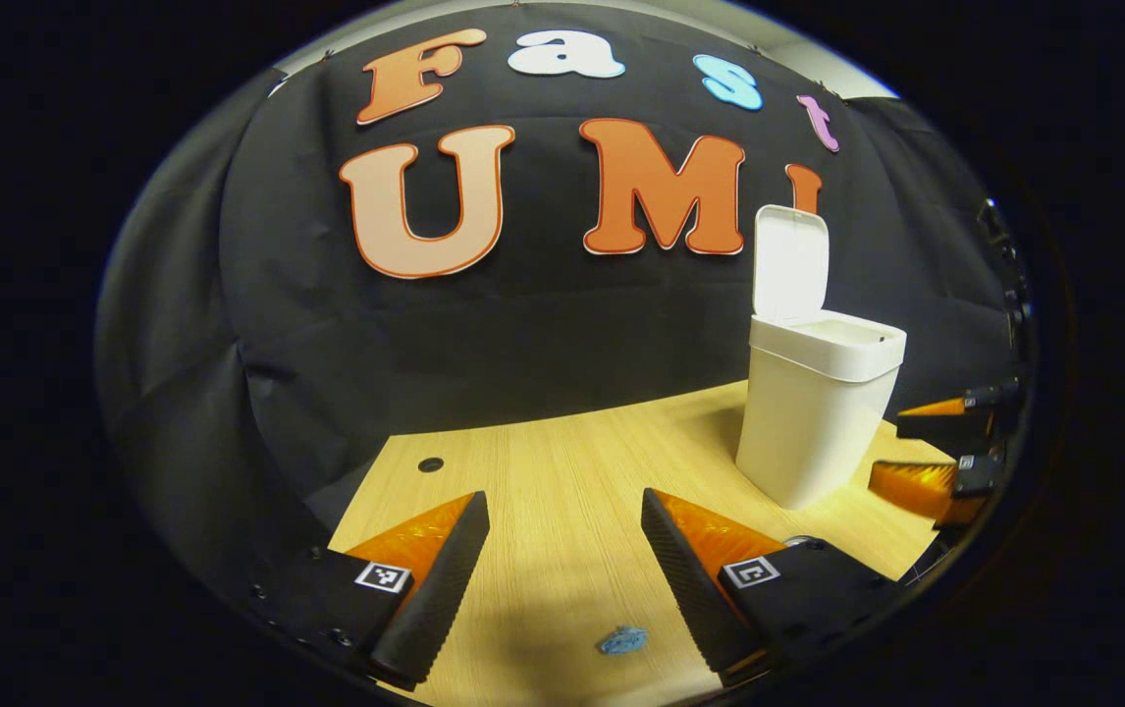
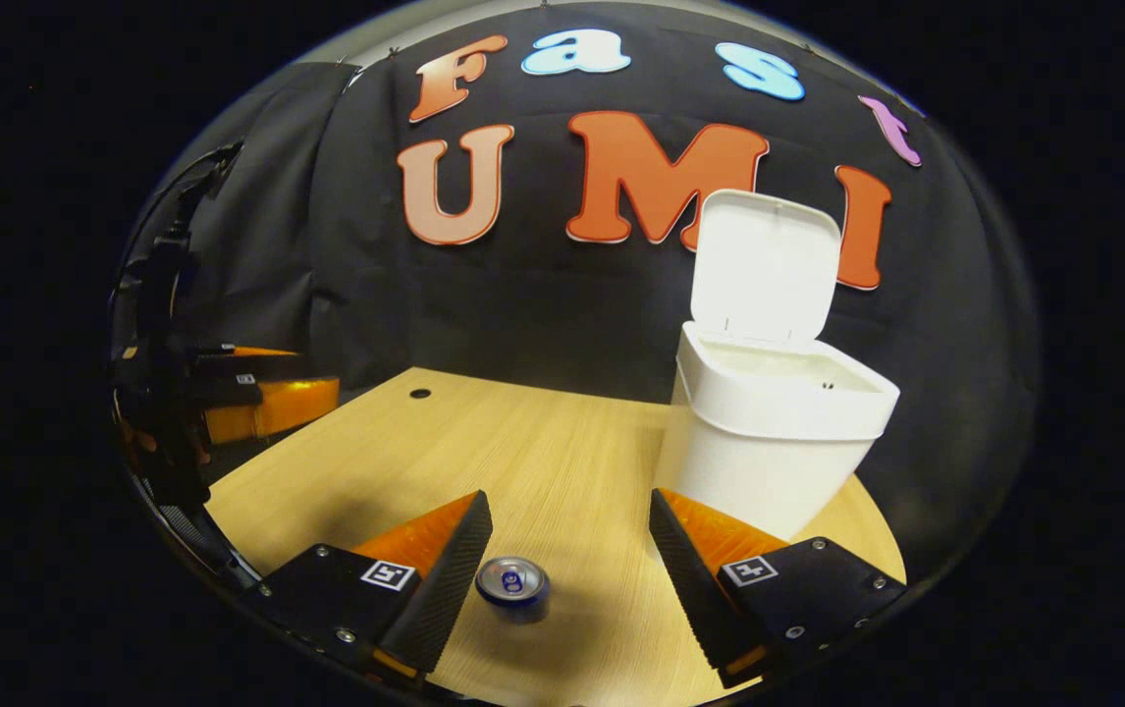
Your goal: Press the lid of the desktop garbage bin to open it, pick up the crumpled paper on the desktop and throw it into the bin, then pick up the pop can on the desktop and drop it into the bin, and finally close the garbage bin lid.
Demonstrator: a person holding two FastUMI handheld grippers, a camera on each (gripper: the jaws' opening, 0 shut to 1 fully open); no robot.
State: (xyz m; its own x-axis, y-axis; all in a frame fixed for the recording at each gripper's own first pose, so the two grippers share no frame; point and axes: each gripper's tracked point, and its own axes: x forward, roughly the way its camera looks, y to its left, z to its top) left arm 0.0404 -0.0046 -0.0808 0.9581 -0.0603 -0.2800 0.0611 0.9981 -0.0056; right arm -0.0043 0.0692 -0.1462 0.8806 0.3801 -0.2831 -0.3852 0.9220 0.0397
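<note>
In the left gripper view the left gripper (image 1: 564,550) hangs above the wooden worktop (image 1: 562,462) with its jaws spread wide and nothing between them. The crumpled paper (image 1: 622,640), a small blue wad, lies on the worktop low in that view, beneath the gap between the jaws and nearer the right-hand one, touched by neither. The white garbage bin (image 1: 813,412) stands on the worktop ahead and to the right, its lid (image 1: 790,263) swung up and standing nearly upright at the back, the mouth open. Beside the bin, at the right edge of this view, the right gripper (image 1: 936,457) shows from the side with its jaws apart.

In the right gripper view the right gripper's own jaws are likewise released and grip nothing. The pop can (image 2: 512,581) stands upright on the worktop, seen from above by its silver top, just beside the inner face of the left-hand jaw; it looks close enough to touch, though the distortion makes that hard to judge. The other jaw is well clear of it. The bin stands just ahead to the right, lid raised. At the far left of this view the left gripper appears with the hand (image 2: 165,447) holding it, over the worktop's edge
</note>
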